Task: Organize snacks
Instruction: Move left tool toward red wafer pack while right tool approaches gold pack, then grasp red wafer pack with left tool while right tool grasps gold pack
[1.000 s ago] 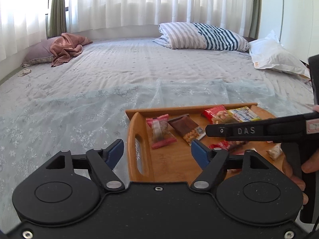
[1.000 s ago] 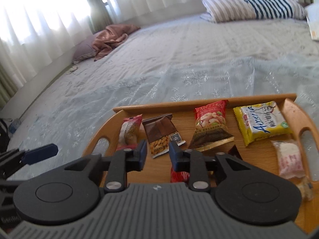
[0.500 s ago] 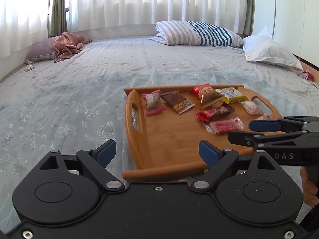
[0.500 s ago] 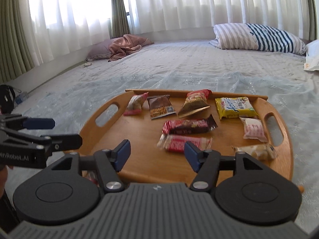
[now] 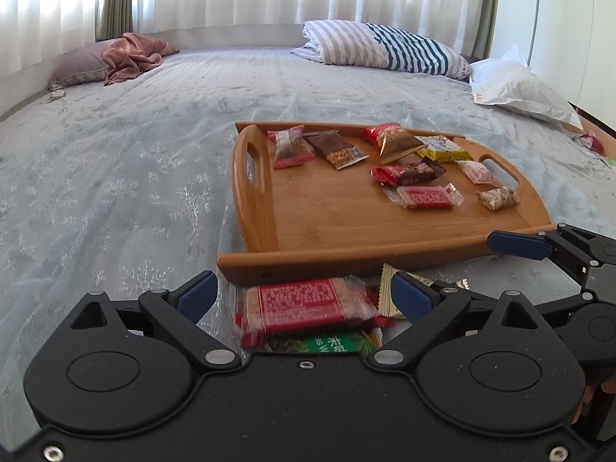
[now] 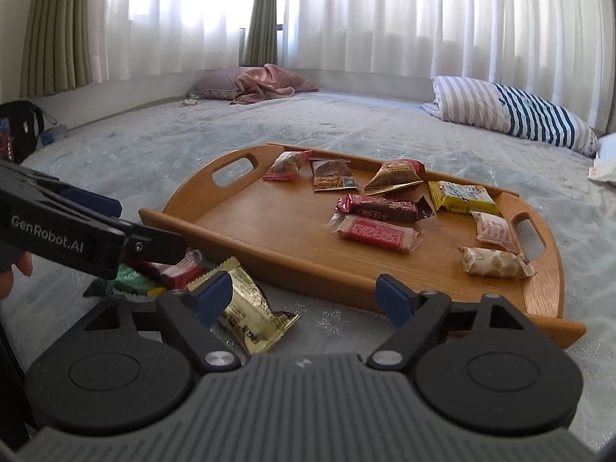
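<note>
Bedroom, daylight through sheer white curtains (image 6: 385, 19) with olive drapes (image 6: 57, 27) at the sides. I'm working over a bed (image 5: 115, 161) covered in a pale blue-grey spread with a snowflake print, slightly wrinkled. At the far edge: a striped pillow (image 5: 385, 48), a mauve pillow (image 5: 79, 71) with a pink cloth (image 5: 134, 54) bunched on it, and a white plastic bag (image 5: 519, 88) on the right. A wooden tray (image 5: 327, 223) with cut-out handles lies flat on the spread; on it are scattered snack packets, among them a red wafer pack (image 5: 423, 196), a dark red bar (image 5: 408, 173), a yellow packet (image 5: 442, 148), a brown nut packet (image 5: 338, 150) and a pink-edged candy pack (image 5: 288, 146). More snacks lie loose on the bed just in front of the tray's near rim: a second red wafer pack (image 5: 304, 304), a green packet (image 5: 323, 344) under it, and a gold packet (image 6: 250, 308) beside them. My left tool (image 5: 304, 296) has its jaws wide and opening, straddling the loose red wafer pack, pads not pressing it as far as I can tell, the view there is a bit blurred. My right tool (image 6: 304, 292) is also wide and opening, empty, hovering over the gold packet and the tray's front edge. Left tool's fingers show from the right camera, reaching in over the loose pile. A dark bag (image 6: 19, 131) sits off the bed at left.
</note>
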